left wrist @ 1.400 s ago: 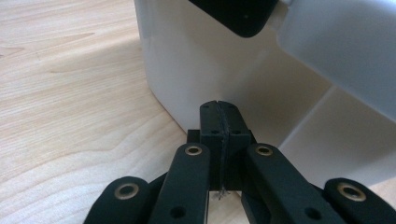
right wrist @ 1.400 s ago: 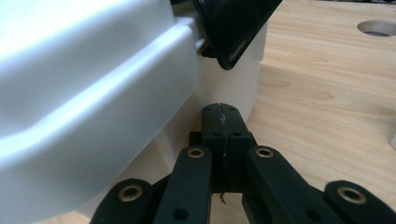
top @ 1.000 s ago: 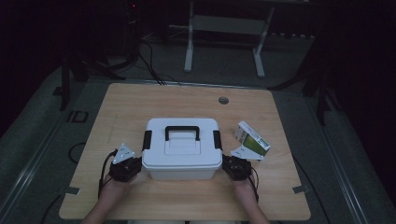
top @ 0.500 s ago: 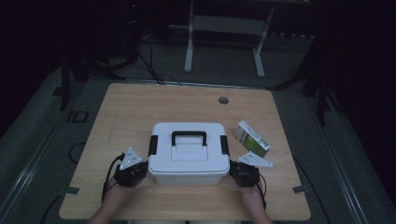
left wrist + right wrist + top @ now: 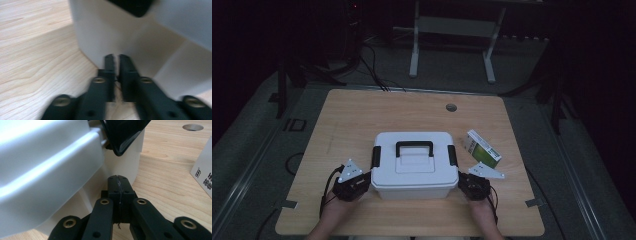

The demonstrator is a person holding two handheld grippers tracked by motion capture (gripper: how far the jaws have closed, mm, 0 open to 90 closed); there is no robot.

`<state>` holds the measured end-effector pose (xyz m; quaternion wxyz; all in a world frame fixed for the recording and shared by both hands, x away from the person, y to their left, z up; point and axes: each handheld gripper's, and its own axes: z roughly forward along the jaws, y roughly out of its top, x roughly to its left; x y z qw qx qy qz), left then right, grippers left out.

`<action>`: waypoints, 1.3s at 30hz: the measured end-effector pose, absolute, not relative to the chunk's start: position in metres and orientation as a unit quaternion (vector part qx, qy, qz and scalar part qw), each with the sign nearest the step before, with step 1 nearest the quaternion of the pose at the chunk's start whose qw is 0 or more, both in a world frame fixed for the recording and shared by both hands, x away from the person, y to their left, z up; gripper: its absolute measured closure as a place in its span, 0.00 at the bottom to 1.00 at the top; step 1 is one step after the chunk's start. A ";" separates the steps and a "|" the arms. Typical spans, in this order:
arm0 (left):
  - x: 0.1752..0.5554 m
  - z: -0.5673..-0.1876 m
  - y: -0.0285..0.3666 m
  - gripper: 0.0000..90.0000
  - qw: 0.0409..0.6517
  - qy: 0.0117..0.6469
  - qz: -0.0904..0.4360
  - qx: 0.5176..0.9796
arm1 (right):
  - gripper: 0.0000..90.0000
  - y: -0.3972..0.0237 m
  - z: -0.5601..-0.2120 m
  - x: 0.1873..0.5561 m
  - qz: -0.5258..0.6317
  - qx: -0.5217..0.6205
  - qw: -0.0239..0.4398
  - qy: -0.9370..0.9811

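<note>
A white lidded storage box (image 5: pixel 414 167) with a black handle (image 5: pixel 414 148) and black side latches stands on the wooden table (image 5: pixel 362 115), near its front edge. My left gripper (image 5: pixel 367 180) sits at the box's left side. In the left gripper view its tips (image 5: pixel 116 57) are close to the white wall (image 5: pixel 120 32). Its jaws have just been opening, showing a narrow gap with nothing in it. My right gripper (image 5: pixel 461 181) is at the box's right side. In the right gripper view it (image 5: pixel 118 178) is shut and empty, just below the black latch (image 5: pixel 122 135).
A green and white carton (image 5: pixel 482 148) lies on the table right of the box, close to my right hand. A round cable hole (image 5: pixel 451 107) is in the tabletop behind the box. Dark floor, cables and a metal stand surround the table.
The box and both grippers shifted slightly toward the near edge and to the right a second ago, then stayed still.
</note>
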<state>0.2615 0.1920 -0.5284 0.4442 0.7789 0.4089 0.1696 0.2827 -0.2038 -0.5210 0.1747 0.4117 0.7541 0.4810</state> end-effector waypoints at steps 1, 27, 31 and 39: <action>0.262 -0.529 0.197 0.79 0.454 0.404 0.156 0.778 | 0.98 -0.204 -0.521 0.283 0.481 0.410 0.174 0.755; 0.279 -0.527 0.241 0.49 0.378 0.389 0.072 0.837 | 0.15 -0.246 -0.537 0.279 0.456 0.363 0.156 0.797; 0.279 -0.523 0.246 0.49 0.366 0.391 0.073 0.842 | 0.15 -0.249 -0.540 0.276 0.462 0.344 0.153 0.803; 0.278 -0.520 0.246 0.47 0.315 0.370 0.042 0.873 | 0.15 -0.264 -0.541 0.273 0.466 0.344 0.140 0.803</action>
